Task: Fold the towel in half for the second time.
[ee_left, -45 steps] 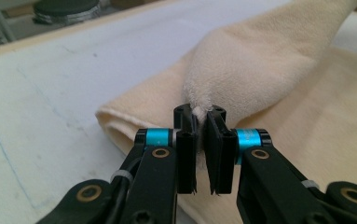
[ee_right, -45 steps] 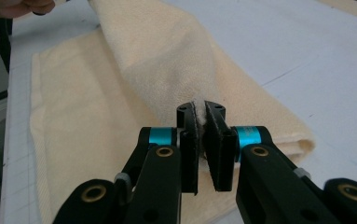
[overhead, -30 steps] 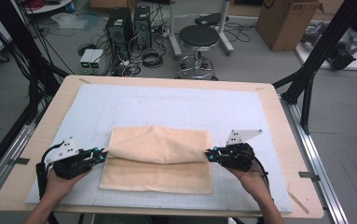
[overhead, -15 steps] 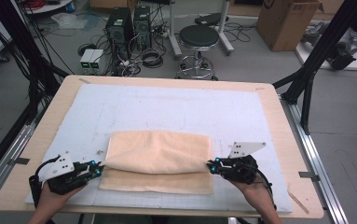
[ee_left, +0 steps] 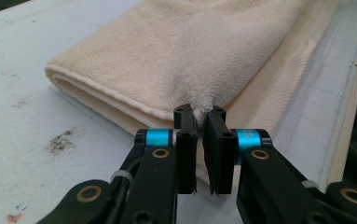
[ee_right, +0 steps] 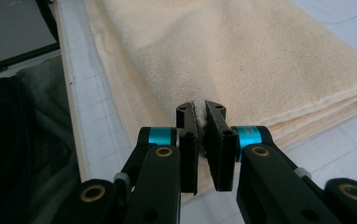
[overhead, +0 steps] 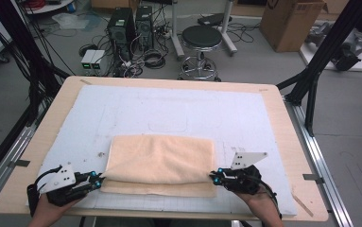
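Note:
A cream towel [overhead: 162,163] lies folded on the white mat [overhead: 169,113], its upper layer drawn toward the near edge over the lower one. My left gripper [overhead: 97,181] pinches the upper layer's near left corner, and the left gripper view shows its jaws shut on a tuft of the towel [ee_left: 213,60]. My right gripper [overhead: 215,175] pinches the near right corner. Seen from the right gripper view, a sliver of the towel [ee_right: 260,56] sits between its shut jaws. A strip of the lower layer shows along the near edge.
The mat covers a wooden table [overhead: 287,123] with metal rails at both sides. A round stool [overhead: 202,38], computer boxes [overhead: 131,21] and cables stand on the floor behind. A cardboard box [overhead: 292,21] is at the back right.
Both grippers have pulled the towel's upper layer toward the near edge of the table, so it now covers more of the lower layer.

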